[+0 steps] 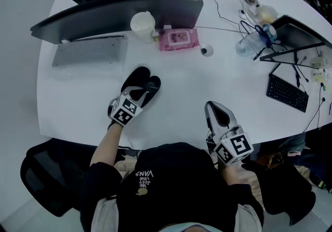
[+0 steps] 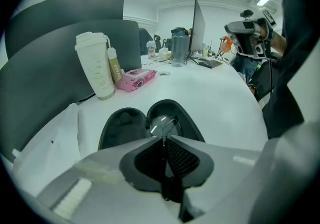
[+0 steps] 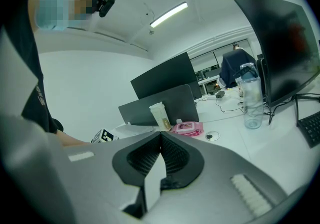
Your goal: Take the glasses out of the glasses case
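A black glasses case (image 1: 141, 81) lies open on the white table (image 1: 181, 85), its two halves spread side by side (image 2: 124, 127). In the right half rest the glasses (image 2: 163, 126), of which one round lens shows. My left gripper (image 1: 147, 91) sits right at the case, and in the left gripper view its jaws (image 2: 162, 139) are shut on a thin part of the glasses just in front of that lens. Off to the right, my right gripper (image 1: 212, 107) is held near the table's front edge, away from the case, shut (image 3: 161, 133) with nothing in it.
Behind the case stand a white cup (image 1: 142, 26), a pink wipes pack (image 1: 179, 39) and a dark monitor (image 1: 119, 10). A grey keyboard (image 1: 89, 52) lies at the left. A water bottle (image 1: 251, 44), cables and a black keyboard (image 1: 287, 92) crowd the right.
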`<state>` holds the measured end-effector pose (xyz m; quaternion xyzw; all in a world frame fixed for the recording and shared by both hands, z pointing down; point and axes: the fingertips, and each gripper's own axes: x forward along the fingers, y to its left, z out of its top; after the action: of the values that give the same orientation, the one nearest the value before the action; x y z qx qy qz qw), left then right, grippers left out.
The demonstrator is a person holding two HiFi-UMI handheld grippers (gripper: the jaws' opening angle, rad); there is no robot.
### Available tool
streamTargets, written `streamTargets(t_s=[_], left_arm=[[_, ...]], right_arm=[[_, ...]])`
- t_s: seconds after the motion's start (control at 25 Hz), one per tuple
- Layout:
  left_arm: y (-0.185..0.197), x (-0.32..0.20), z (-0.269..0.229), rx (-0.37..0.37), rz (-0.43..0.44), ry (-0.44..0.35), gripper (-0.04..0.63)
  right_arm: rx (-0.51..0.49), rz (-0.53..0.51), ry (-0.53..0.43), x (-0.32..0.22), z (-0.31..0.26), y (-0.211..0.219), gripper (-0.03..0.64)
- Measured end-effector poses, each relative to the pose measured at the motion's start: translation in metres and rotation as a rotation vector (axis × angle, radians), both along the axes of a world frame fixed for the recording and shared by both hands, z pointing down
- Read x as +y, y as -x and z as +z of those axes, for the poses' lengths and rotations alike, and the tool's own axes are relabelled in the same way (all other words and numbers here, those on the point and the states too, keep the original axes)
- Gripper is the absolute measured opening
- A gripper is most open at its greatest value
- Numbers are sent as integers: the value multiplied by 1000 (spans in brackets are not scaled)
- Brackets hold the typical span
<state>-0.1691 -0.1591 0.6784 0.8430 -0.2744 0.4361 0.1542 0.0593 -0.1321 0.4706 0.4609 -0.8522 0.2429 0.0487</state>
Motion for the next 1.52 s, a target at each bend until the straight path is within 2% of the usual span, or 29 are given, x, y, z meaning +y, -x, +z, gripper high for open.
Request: streamTargets(t_s=[1.12, 1.52], left_arm=[[3, -6, -44, 24, -51, -109, 9], [10, -5, -65, 42, -98, -165, 9]], right_arm=[[-7, -18, -59, 12, -22, -3, 0], [-19, -24, -88, 23, -30, -1, 0]])
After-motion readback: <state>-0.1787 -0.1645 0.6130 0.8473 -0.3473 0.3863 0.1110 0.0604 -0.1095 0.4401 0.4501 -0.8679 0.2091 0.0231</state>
